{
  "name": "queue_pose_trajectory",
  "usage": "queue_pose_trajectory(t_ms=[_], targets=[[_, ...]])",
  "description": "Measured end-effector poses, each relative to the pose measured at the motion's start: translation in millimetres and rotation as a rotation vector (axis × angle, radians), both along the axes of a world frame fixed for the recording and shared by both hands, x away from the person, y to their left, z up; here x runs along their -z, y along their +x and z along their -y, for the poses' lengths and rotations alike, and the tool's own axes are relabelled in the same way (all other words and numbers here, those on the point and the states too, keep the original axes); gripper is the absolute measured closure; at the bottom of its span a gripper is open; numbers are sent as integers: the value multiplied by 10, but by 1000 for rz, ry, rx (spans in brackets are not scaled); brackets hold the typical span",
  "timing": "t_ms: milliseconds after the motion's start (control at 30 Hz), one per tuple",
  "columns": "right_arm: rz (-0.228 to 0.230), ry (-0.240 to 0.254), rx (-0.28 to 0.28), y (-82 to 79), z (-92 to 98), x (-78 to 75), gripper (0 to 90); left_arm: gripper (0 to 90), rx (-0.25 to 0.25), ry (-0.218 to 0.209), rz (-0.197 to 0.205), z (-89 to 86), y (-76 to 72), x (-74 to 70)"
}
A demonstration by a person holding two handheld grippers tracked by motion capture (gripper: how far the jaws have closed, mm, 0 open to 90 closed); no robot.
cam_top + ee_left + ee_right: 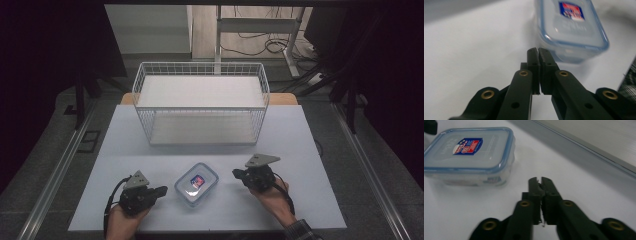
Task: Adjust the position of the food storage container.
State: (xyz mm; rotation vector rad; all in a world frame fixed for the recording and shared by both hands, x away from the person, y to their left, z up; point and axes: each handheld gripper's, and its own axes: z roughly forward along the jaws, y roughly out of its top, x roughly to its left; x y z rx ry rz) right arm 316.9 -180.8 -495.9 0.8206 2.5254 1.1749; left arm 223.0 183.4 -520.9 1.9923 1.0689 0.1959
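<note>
A clear plastic food box (197, 184) with a blue-rimmed lid and a red-and-blue label lies flat on the white table (300, 135), near its front edge. My left gripper (163, 190) rests left of the box, its tip pointing at it and a short gap away. In the left gripper view the jaws (538, 50) are pressed together with nothing between them, the box (571, 27) just beyond. My right gripper (235, 173) sits to the right of the box, also apart from it. Its jaws (540, 180) are shut and empty, with the box (469, 155) off to the upper left.
A white wire basket (201, 103) with a solid shelf stands at the back middle of the table. A person's hands hold both grippers from the front edge. Dark floor, metal rails (55, 170) and a desk frame with cables lie around the table.
</note>
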Motion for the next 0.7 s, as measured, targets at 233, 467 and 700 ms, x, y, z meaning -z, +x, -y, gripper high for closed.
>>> queue_pose_trajectory(t_ms=[233, 467, 700], targets=[[-40, -52, -59, 251, -439, 171, 889, 883, 33, 68, -16, 221, 100, 70], [-87, -50, -76, 231, -413, 182, 888, 886, 19, 62, -19, 281, 245, 80], [-123, -104, -40, 17, -265, 183, 887, 887, 46, 70, -28, 419, 439, 87]])
